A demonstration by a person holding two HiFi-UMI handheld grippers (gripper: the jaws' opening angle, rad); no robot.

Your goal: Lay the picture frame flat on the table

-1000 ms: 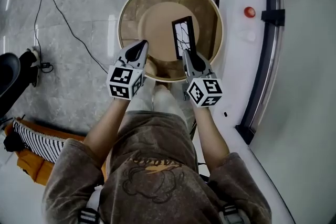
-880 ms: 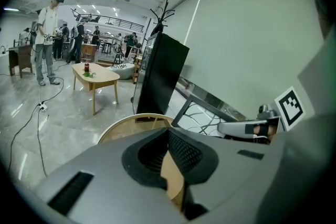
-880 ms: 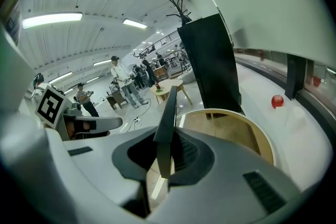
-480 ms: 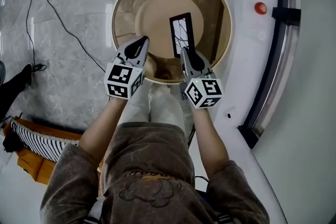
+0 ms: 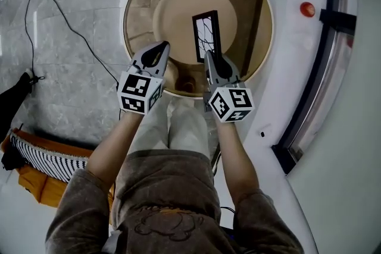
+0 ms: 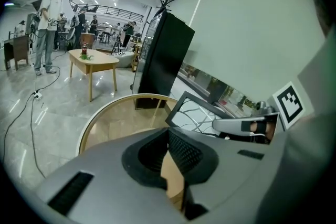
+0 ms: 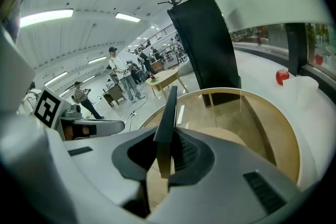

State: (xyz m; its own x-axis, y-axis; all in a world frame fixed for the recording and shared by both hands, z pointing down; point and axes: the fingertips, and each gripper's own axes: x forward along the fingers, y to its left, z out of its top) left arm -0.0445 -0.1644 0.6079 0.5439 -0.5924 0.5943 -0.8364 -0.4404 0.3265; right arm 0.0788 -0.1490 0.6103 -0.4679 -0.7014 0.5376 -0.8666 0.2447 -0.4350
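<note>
Picture frame (image 5: 207,35), just one, is standing upright on its edge above the single round glass-topped table (image 5: 138,3), over the tan disc at the middle. I cannot tell whether its far end is touching the top. It has a black border and a pattern of thin dark lines inside.

I am working two grippers. The right gripper (image 5: 215,61) is pinching the frame's near short end: in the right gripper view the frame's thin edge (image 7: 168,107) is rising straight up from between the two pads, which are pressing on both its faces. The left gripper (image 5: 159,49) is hanging beside it over the table's near rim, well left of the frame; in the left gripper view its jaws are standing slightly apart with only tan table showing between them, so it is carrying nothing.

One small red object (image 5: 307,9) is sitting on the white ledge (image 5: 286,74) to the right.
</note>
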